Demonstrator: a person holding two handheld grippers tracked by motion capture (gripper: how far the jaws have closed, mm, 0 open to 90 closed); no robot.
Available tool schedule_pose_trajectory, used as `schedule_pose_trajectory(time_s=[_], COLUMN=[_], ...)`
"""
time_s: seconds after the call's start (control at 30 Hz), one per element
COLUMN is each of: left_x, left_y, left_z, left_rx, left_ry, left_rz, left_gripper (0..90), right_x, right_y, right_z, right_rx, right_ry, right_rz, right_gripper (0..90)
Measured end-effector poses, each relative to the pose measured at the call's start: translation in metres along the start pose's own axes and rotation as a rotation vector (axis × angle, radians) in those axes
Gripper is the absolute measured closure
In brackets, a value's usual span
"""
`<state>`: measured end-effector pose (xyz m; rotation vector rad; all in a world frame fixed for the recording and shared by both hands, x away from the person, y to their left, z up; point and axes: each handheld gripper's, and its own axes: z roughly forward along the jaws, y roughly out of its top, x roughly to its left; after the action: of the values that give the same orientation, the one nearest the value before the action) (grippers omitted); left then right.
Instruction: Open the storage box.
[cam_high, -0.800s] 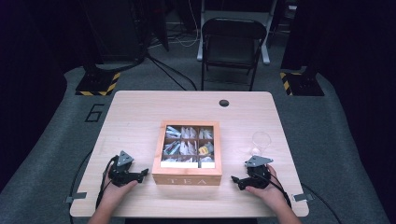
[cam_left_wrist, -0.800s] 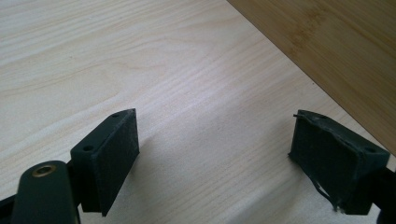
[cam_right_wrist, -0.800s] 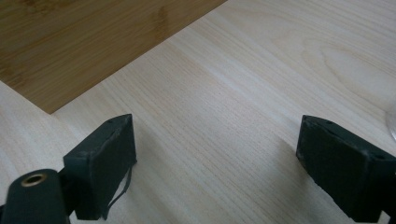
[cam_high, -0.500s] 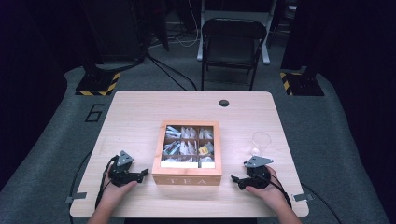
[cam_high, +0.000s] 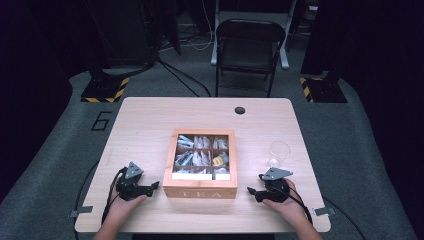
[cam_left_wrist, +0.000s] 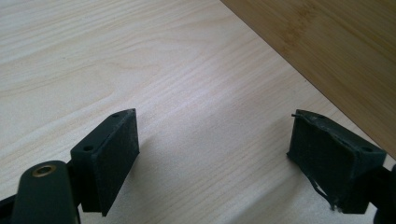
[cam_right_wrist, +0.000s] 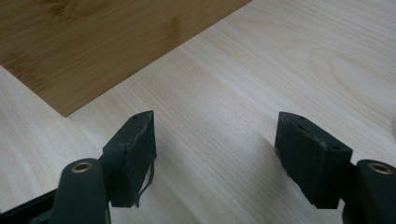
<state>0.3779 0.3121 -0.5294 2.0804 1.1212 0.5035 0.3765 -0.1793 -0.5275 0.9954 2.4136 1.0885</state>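
I hold my left gripper (cam_high: 154, 187) low over the pale worktop (cam_high: 150, 125), its jaws spread wide apart with nothing between them, just left of the wooden tea box (cam_high: 202, 165). My right gripper (cam_high: 252, 191) sits just right of the box, jaws likewise parted and empty. The box stands at the worktop's middle near my edge, its compartments filled with tea bags (cam_high: 195, 157). A clear glass (cam_high: 279, 152) stands beyond my right hand (cam_high: 282, 202).

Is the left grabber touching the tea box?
Apart. In the left gripper view, bare table shows between the open left gripper and the wooden tea box; nothing sits between its jaws.
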Motion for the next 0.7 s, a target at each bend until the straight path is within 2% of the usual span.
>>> schedule_pose_trajectory(time_s=[0.13,0.27,0.33,0.37,0.5,0.57,0.7], left_x=[0.001,0.001,0.000,-0.001,-0.004,-0.006,-0.010], left_y=[-0.001,0.000,0.001,0.002,0.003,0.004,0.006], left_z=[-0.001,-0.003,-0.005,-0.007,-0.012,-0.014,-0.021], left_rx=[-0.016,-0.007,0.001,-0.006,-0.015,-0.014,-0.028], left_ry=[0.009,0.003,-0.017,-0.017,-0.042,-0.053,-0.067], left_rz=[-0.008,-0.004,-0.001,0.000,-0.001,0.012,0.007], left_gripper=[21.5,29.9,32.1,33.5,35.6,37.3,39.2], right_x=[-0.001,0.000,0.001,0.003,0.008,0.012,0.017], right_y=[0.001,0.002,0.004,0.006,0.011,0.014,0.018], right_z=[0.000,0.000,-0.002,-0.004,-0.009,-0.013,-0.018], right_rx=[-0.004,0.000,0.019,0.007,-0.009,-0.025,-0.046], right_ry=[0.005,0.011,0.022,0.026,0.040,0.043,0.044], right_rz=[-0.005,-0.006,-0.011,-0.028,-0.028,-0.038,-0.029], right_gripper=[31.5,36.9,39.9,41.8,45.5,45.9,45.8])
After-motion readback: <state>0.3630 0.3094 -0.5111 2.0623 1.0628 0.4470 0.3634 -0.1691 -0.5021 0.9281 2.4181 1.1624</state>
